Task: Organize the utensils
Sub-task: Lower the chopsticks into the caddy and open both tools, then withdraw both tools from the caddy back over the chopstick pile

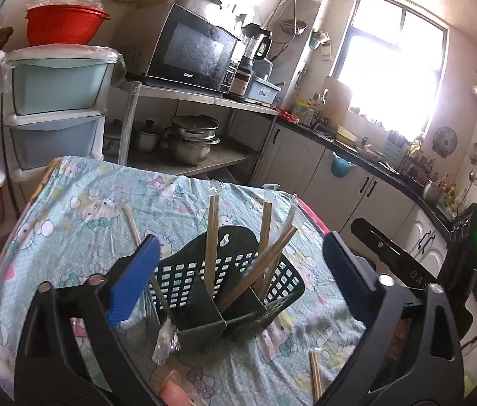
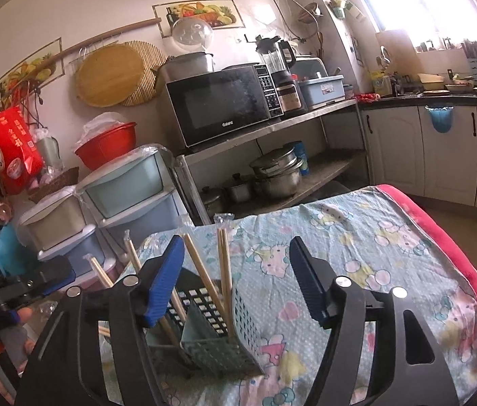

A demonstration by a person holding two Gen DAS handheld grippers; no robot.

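Blue-padded fingers (image 1: pixel 133 280) of the left tongs (image 1: pixel 238 270) stand wide apart, holding nothing, just near of a dark green perforated utensil caddy (image 1: pixel 225 280) on a desk draped in a cartoon-cat cloth (image 1: pixel 79 209). Several pairs of plastic-wrapped wooden chopsticks (image 1: pixel 212 237) lean upright in the caddy's compartments, and one pair (image 1: pixel 143 257) slants against its left side, passing beside the left finger. Another wrapped pair (image 1: pixel 315 377) lies flat on the cloth at the near right.

From the right wrist camera, the right tongs (image 2: pixel 238 284) are likewise spread and empty, with the caddy (image 2: pixel 218 331) sitting at the near left of the desk between and below their fingers. A gloved hand on the left tongs shows at the far left edge. Beyond the desk, a black microwave (image 2: pixel 225 105) sits on a steel shelf above stacked pots (image 2: pixel 275 172).
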